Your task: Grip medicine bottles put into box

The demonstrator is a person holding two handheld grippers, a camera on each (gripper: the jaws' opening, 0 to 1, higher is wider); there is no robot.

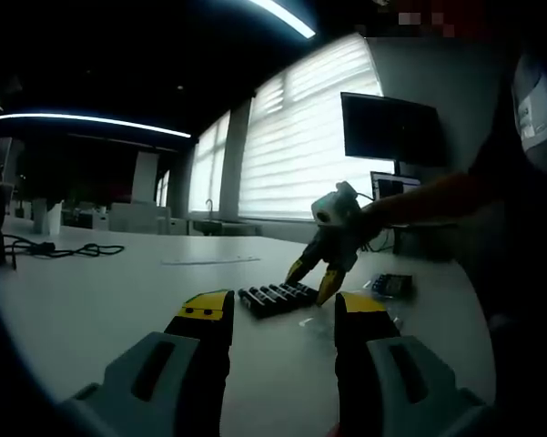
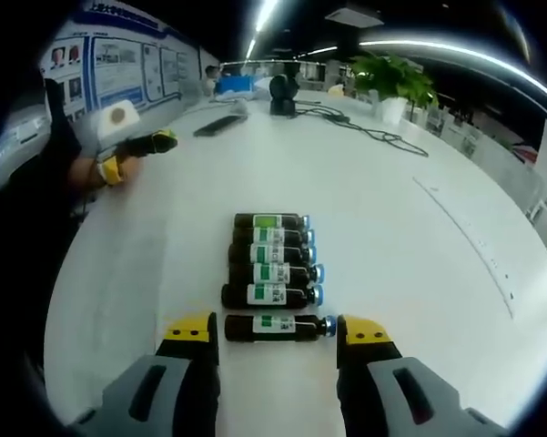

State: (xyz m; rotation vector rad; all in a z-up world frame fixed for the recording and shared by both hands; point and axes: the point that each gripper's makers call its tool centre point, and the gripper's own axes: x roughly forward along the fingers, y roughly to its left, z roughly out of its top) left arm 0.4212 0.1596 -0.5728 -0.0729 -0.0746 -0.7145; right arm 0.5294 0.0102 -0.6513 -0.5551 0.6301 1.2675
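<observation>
Several dark medicine bottles (image 2: 273, 259) with green-and-white labels and blue caps lie side by side in a row on the white table (image 2: 419, 273). One more bottle (image 2: 278, 326) lies just apart from the row, between the yellow-tipped jaws of my right gripper (image 2: 279, 331), which is open and not touching it. In the left gripper view the right gripper (image 1: 313, 279) hangs over the end of the bottle row (image 1: 278, 297), jaws spread. My left gripper (image 1: 282, 309) is open and holds nothing, a short way back from the row. It also appears as the left gripper (image 2: 138, 150) at the table's far-left edge.
A small dark packet (image 1: 391, 285) lies on the table beside the bottles. A monitor (image 1: 391, 127) stands behind it. Cables (image 2: 364, 123), a black device (image 2: 282, 91) and a potted plant (image 2: 396, 82) sit at the far end. A person's arm (image 1: 428, 200) holds the right gripper.
</observation>
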